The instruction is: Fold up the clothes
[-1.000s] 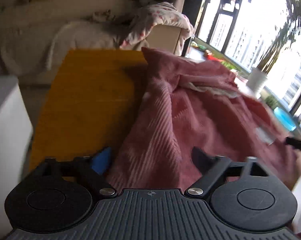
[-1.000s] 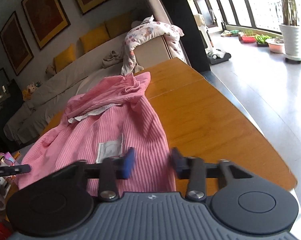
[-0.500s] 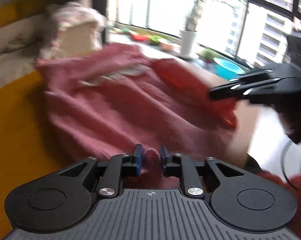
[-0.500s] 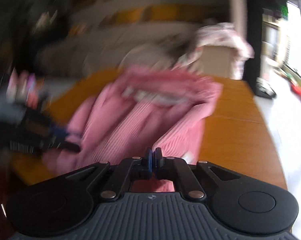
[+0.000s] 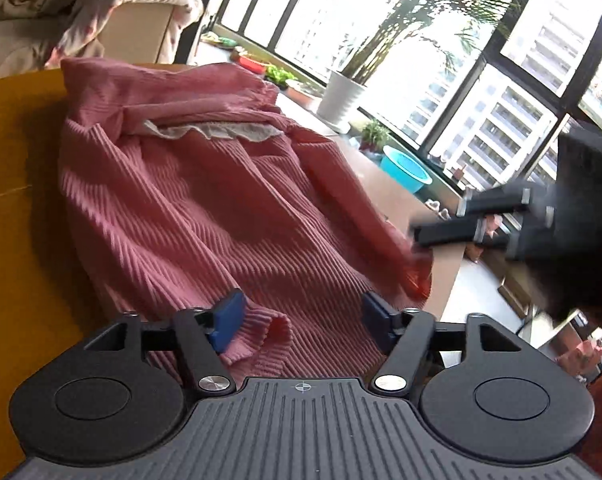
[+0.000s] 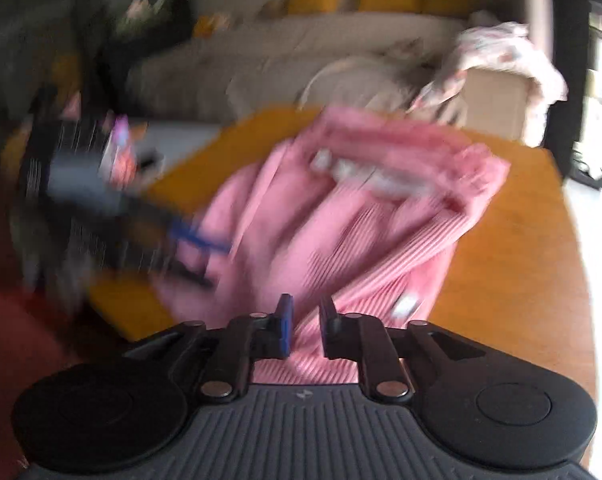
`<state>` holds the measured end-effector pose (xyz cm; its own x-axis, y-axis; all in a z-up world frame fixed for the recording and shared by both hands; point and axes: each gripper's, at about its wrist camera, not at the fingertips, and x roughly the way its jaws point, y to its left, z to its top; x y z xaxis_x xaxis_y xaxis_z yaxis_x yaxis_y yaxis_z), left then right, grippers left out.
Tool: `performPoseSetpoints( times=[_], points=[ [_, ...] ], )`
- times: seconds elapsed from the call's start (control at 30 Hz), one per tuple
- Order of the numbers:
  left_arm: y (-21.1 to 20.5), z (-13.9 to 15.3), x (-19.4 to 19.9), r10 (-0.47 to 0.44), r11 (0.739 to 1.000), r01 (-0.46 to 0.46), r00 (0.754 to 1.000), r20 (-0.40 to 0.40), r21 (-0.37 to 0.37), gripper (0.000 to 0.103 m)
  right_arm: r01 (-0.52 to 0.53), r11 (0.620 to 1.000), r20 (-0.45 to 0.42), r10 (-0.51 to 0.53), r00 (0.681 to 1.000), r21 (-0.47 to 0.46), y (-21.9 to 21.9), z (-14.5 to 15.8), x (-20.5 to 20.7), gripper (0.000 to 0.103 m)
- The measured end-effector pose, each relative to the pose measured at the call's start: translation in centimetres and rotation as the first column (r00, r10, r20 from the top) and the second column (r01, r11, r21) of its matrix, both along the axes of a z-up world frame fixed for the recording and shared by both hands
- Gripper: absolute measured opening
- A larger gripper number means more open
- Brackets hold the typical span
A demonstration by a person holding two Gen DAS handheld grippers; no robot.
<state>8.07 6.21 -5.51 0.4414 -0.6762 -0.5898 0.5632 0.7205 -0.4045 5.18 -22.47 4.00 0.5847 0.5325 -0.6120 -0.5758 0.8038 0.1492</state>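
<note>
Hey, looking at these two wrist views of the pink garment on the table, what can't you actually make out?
- Right wrist view: motion blur smears the left gripper.
- Left wrist view: the gripper body hides the pink garment's near hem.
- Right wrist view: small white tag, too blurred to read.

**Both sets of fingers let go of the pink garment**

The left gripper [image 5: 301,316], pinched on a bunched fold half a second ago, now spreads its fingers [image 5: 229,316] wide and is opening; the released fold of the pink garment [image 5: 205,200] lies slack between them, just beside the left blue pad. The right gripper [image 6: 305,326], fully pinched half a second ago, is opening too, with ribbed cloth in the narrow gap between its fingers [image 6: 285,326]. Seen from the left wrist, the right gripper's fingers [image 5: 453,232] now stand parted near the garment's far hem, above the counter [image 5: 17,200] edge, rather than clamped together.
</note>
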Motion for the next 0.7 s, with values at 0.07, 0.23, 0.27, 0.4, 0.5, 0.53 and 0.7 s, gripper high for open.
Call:
performPoseSetpoints(
  times=[0.07, 0.23, 0.27, 0.4, 0.5, 0.53, 0.7],
  points=[
    [-0.1, -0.2, 0.1, -0.005, 1.000, 0.005, 1.000, 0.006, -0.011, 0.080, 0.097, 0.995, 0.043, -0.098, 0.994, 0.036, -1.1, 1.4, 1.6, 0.036],
    [-0.1, -0.5, 0.2, 0.007, 0.999, -0.007, 1.000, -0.003, -0.038, 0.082, 0.252, 0.966, 0.021, -0.254, 0.967, 0.050, -1.7, 1.3, 9.8, 0.037],
    [0.0, -0.5, 0.1, 0.009, 0.999, -0.009, 1.000, -0.006, -0.045, 0.082, 0.251, 0.966, -0.020, -0.250, 0.968, 0.061, -1.3, 0.6, 11.6, 0.037],
    [0.3, -0.6, 0.2, 0.021, 0.997, -0.023, 0.999, -0.031, -0.073, 0.084, 0.249, 0.965, -0.167, -0.232, 0.958, 0.085, 0.6, -2.3, 18.5, 0.037],
    [0.3, -0.6, 0.1, 0.022, 0.997, -0.024, 0.999, -0.034, -0.074, 0.084, 0.245, 0.969, -0.180, -0.238, 0.954, 0.017, 3.3, -5.1, 22.0, 0.036],
    [0.3, -0.6, 0.0, 0.022, 0.997, -0.024, 0.999, -0.032, -0.073, 0.084, 0.242, 0.970, -0.145, -0.240, 0.960, -0.005, 4.1, -5.6, 22.8, 0.036],
    [0.2, -0.6, -0.3, 0.024, 0.997, -0.026, 0.999, -0.030, -0.076, 0.087, 0.252, 0.968, -0.063, -0.252, 0.966, -0.009, 4.2, -4.2, 22.4, 0.037]
  ],
)
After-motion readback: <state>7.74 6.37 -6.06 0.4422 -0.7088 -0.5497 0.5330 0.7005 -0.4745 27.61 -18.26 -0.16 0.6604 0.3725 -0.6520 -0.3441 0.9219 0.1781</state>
